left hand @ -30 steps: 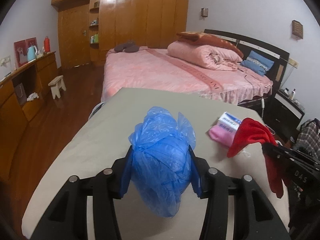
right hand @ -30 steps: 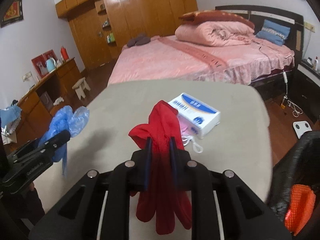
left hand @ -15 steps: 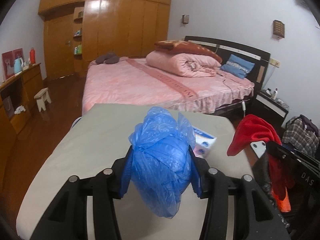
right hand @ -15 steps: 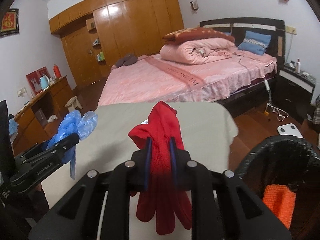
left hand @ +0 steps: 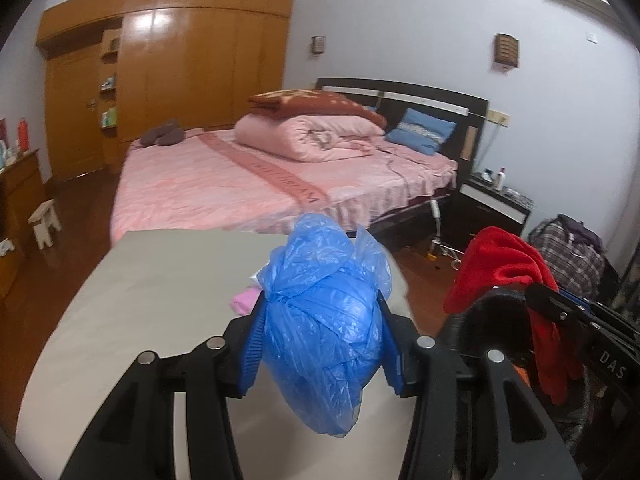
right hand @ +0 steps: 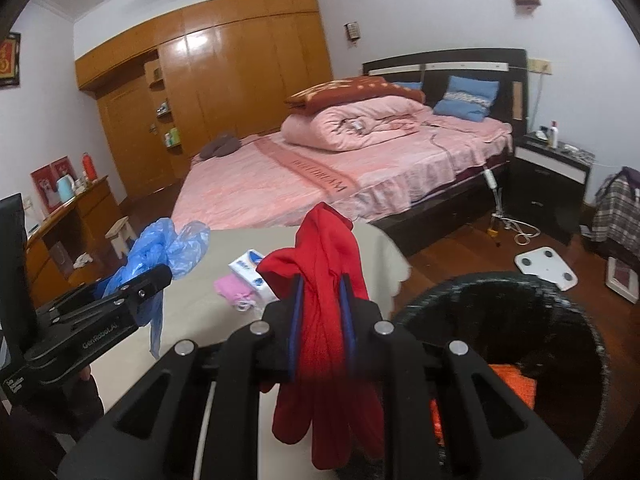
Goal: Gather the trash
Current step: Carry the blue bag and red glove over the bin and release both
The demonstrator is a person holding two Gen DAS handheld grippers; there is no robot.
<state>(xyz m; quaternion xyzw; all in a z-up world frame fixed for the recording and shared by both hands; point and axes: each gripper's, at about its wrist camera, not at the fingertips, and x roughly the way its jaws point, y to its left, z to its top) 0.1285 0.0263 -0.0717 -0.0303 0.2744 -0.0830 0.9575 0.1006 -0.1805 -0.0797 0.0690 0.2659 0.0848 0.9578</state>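
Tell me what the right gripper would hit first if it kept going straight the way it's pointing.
Probably the grey table top near its far edge, just beyond the red cloth the right gripper holds; depth is unclear.

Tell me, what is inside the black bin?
Inside the black bin something orange lies. The red cloth held by the right gripper and the dark wall cover the rest.
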